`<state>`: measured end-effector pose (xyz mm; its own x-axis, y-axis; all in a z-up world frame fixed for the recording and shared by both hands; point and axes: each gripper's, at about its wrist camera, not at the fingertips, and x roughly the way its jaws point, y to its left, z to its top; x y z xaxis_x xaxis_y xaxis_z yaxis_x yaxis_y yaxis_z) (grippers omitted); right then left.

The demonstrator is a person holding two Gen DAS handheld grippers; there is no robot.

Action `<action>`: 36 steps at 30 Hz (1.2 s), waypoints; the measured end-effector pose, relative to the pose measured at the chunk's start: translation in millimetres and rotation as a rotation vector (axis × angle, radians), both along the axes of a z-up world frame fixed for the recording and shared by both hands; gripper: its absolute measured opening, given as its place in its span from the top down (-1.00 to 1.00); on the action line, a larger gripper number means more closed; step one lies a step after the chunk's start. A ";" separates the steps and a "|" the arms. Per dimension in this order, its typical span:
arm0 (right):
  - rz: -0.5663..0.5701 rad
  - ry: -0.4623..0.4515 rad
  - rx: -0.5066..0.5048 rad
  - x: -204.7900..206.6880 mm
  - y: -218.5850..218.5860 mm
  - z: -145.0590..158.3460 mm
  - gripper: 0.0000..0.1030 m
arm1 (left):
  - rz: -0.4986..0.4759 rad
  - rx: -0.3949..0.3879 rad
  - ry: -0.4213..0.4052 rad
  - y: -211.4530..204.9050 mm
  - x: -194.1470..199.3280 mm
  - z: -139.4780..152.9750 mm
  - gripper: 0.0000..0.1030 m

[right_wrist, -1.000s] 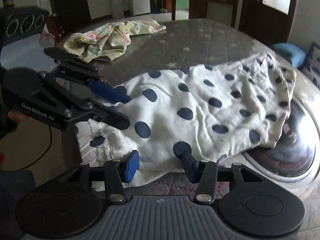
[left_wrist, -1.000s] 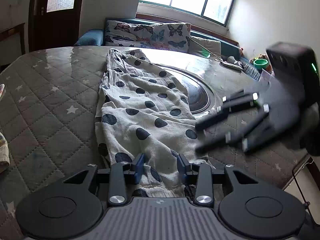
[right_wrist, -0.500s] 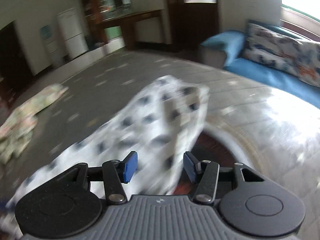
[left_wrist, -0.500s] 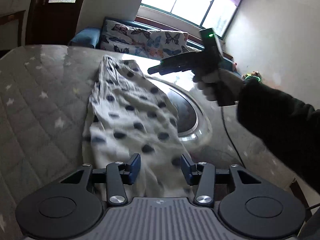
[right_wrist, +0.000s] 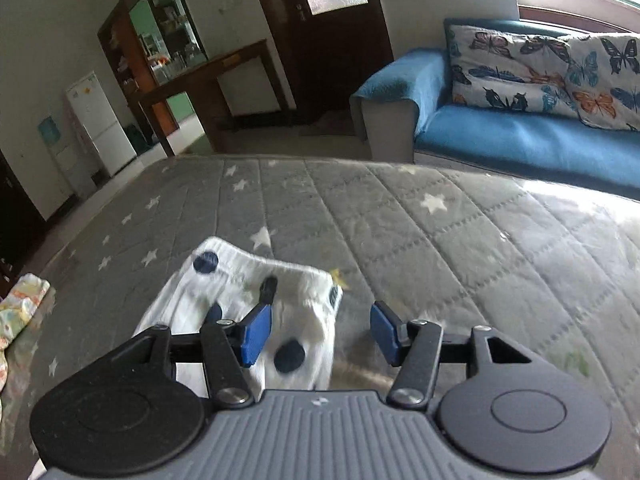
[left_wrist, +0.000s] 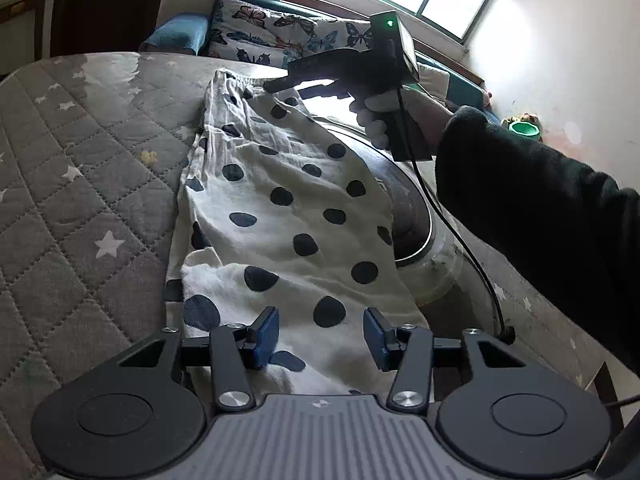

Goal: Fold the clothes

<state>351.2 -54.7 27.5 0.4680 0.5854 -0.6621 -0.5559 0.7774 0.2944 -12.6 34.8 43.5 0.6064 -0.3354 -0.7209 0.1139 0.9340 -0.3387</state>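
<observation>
A white garment with dark blue dots (left_wrist: pixel 280 208) lies stretched lengthwise on the grey star-quilted table cover (left_wrist: pixel 80 184). My left gripper (left_wrist: pixel 320 336) hovers open over its near end, and cloth shows between the blue pads (left_wrist: pixel 266 336) without being pinched. A hand in a dark sleeve (left_wrist: pixel 540 200) holds my right gripper (left_wrist: pixel 280 85) over the far end. In the right wrist view the right gripper (right_wrist: pixel 320 332) is over the garment's gathered end (right_wrist: pixel 256 280). Its jaws are opening, and the cloth's corner lies below them, not pressed.
A round glass turntable (left_wrist: pixel 416 216) sits partly under the garment's right side. A blue sofa with butterfly cushions (right_wrist: pixel 520 136) stands beyond the table's far edge. A floral cloth (right_wrist: pixel 20 312) lies at the left. The right gripper's cable (left_wrist: pixel 460 240) trails over the table.
The right gripper swept from beside the left gripper at the garment's near end to its far end. The left gripper's jaws widened and it shifted a little along the cloth.
</observation>
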 end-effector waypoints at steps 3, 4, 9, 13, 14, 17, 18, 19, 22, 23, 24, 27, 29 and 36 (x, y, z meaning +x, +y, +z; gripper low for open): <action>0.022 0.000 0.016 0.7 3.6 -2.0 0.01 | -0.001 0.007 0.014 0.4 2.2 -3.3 0.02; 0.033 -0.001 0.015 -0.4 5.1 -2.2 0.16 | 0.000 0.009 0.020 0.1 2.6 -5.1 0.02; 0.010 0.037 0.064 -3.5 0.4 -1.1 0.69 | 0.008 0.008 0.016 -0.3 1.2 -5.7 -0.02; 0.000 0.059 0.147 -10.6 -9.0 8.6 0.76 | 0.022 0.008 0.009 0.6 -1.9 -1.9 -0.03; 0.007 0.052 0.158 -13.8 -10.2 13.5 0.76 | 0.026 0.011 0.001 0.4 -4.7 0.8 -0.03; 0.037 0.017 0.178 -28.2 -12.5 31.2 0.76 | 0.032 0.023 -0.033 -1.3 -17.4 11.4 -0.04; 0.050 0.007 0.177 -35.3 -12.0 36.8 0.76 | 0.032 0.026 -0.045 -2.3 -22.9 15.0 -0.04; 0.062 -0.001 0.177 -42.1 -11.5 42.1 0.76 | 0.030 0.027 -0.058 -3.5 -30.0 18.4 -0.04; 0.110 -0.021 0.177 -67.2 -9.9 55.1 0.77 | 0.036 0.029 -0.073 -5.6 -48.5 23.9 -0.04; 0.131 -0.031 0.176 -78.5 -9.3 59.9 0.77 | 0.041 0.024 -0.072 -5.7 -53.5 24.0 -0.04; 0.148 -0.036 0.173 -88.4 -9.3 62.7 0.77 | 0.044 0.019 -0.070 -5.6 -58.8 23.6 -0.04; 0.191 -0.035 0.169 -118.1 -12.7 68.2 0.77 | 0.057 0.012 -0.061 -4.7 -71.6 19.9 -0.04; 0.219 -0.030 0.168 -138.7 -15.8 71.4 0.77 | 0.062 0.012 -0.058 -3.5 -77.9 17.8 -0.04; 0.345 -0.033 0.165 -220.8 -25.7 87.4 0.77 | 0.066 0.011 -0.072 -2.3 -90.2 11.5 -0.04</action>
